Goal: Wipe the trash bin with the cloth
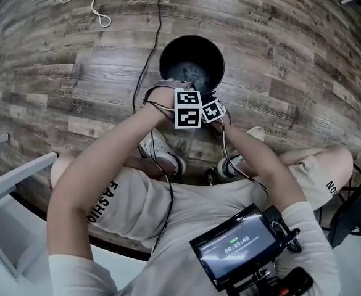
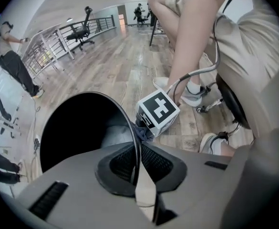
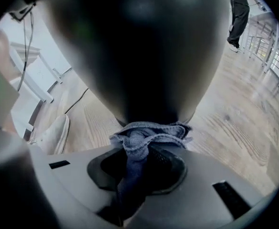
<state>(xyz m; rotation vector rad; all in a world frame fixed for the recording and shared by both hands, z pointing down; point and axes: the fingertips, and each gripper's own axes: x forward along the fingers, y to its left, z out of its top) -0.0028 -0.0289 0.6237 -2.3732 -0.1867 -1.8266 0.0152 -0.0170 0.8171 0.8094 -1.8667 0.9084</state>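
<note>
Trash bin point(image 1: 186, 49): 1 round black container, standing on the wooden floor point(image 1: 279, 36) just in front of the seated person's shoes point(image 1: 161, 150). Mouth faces up toward the head camera; long axis runs floor to rim, about vertical. Whether it leans slightly cannot be told.

Edges and room: bare floor lies open beyond the far side and to the right. 1 black cable point(image 1: 148, 60) runs along the floor close by its left side; 1 white cord point(image 1: 97, 8) lies well apart at far left. The near side is crowded by both shoes, both forearms and both marker cubes.

Left hand-held gripper point(image 2: 138, 171): jaws closed on the thin near rim, 1 pad inside the wall, 1 outside.

Right hand-held gripper point(image 3: 134, 171): jaws clamped on 1 bunched blue-grey cloth point(image 3: 146, 135). The cloth's free end is pressed against the dark outer wall, on the near side below the rim and just beside the left hand-held gripper.
</note>
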